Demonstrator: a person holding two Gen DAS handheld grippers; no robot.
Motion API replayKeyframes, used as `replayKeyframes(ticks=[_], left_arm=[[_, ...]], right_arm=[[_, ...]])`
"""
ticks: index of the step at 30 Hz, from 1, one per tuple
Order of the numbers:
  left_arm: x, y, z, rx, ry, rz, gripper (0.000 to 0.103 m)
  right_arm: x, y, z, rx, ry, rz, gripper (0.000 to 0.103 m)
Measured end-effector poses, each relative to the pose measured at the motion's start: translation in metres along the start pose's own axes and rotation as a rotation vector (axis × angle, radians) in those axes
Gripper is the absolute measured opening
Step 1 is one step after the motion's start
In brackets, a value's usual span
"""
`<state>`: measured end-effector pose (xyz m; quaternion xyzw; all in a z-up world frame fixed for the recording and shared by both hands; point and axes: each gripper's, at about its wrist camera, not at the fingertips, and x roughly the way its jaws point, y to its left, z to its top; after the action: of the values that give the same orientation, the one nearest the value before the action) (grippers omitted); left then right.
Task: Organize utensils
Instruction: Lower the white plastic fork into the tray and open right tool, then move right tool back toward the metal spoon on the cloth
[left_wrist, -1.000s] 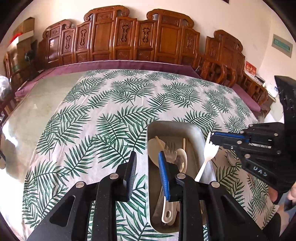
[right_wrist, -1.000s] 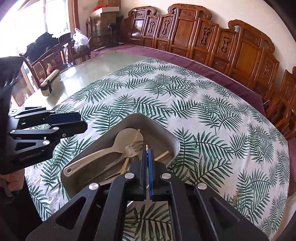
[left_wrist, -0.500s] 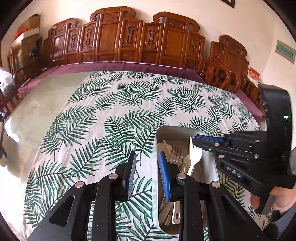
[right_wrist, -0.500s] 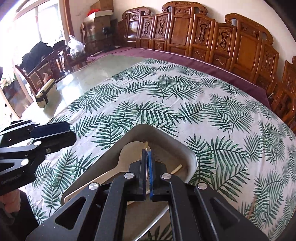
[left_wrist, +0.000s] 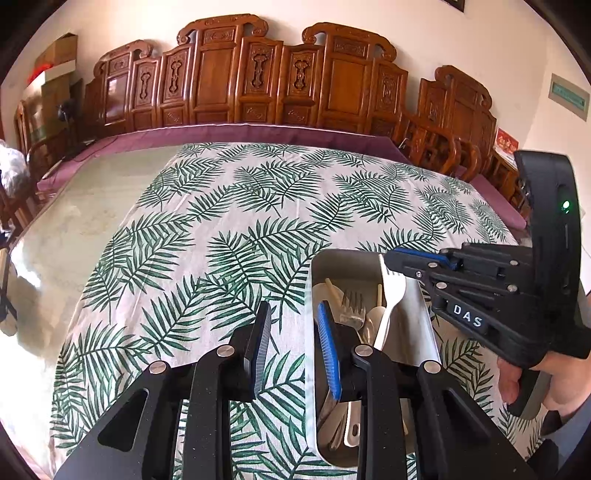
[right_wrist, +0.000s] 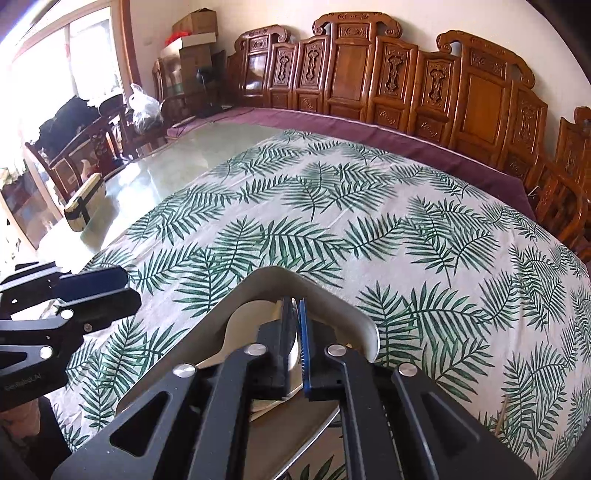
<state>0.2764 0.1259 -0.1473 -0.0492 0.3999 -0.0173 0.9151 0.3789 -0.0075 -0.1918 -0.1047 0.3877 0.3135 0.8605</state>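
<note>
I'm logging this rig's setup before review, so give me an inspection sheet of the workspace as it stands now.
Surface: glass-topped table partly covered by a palm-leaf cloth.
Job's things: metal tray holding a metal fork, spoons and chopsticks; white plastic fork standing tines-up in it, between the right gripper's fingers.
Clutter: strapped box on the glass.
Grippers: left gripper open, empty, straddling the tray's near wall; right gripper opening over the tray.
Cables: nothing seen.
Surroundings: carved wooden chairs, cardboard boxes, bright window.
</note>
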Motion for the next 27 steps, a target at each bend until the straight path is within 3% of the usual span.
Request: replayKeyframes(ticks=[2,11,16,21,23,27], left_arm=[[0.000,-0.001,0.000,0.001,0.000,0.000,0.024],[-0.003,-0.006,-0.002,0.013,-0.007,-0.004,0.025],[-0.009,-0.016,-0.002,0.030,-0.024,-0.014,0.037],[-0.014,-0.030,-0.003,0.050,-0.036,-0.029,0.059],[-0.016,-0.037,-0.003,0.056,-0.045,-0.035,0.067],[-0.017,-0.048,-0.005,0.064,-0.048,-0.062,0.074]], right_arm=[[-0.004,-0.002,0.001,0.004,-0.012,0.007,0.017],[-0.034,-0.008,-0.009,0.003,-0.054,-0.012,0.017],[-0.061,-0.021,-0.035,0.025,-0.071,-0.045,0.017],[-0.092,-0.048,-0.072,0.081,-0.074,-0.094,0.018],[-0.105,-0.060,-0.087,0.095,-0.070,-0.117,0.029],[-0.123,-0.084,-0.119,0.109,-0.044,-0.184,0.033]])
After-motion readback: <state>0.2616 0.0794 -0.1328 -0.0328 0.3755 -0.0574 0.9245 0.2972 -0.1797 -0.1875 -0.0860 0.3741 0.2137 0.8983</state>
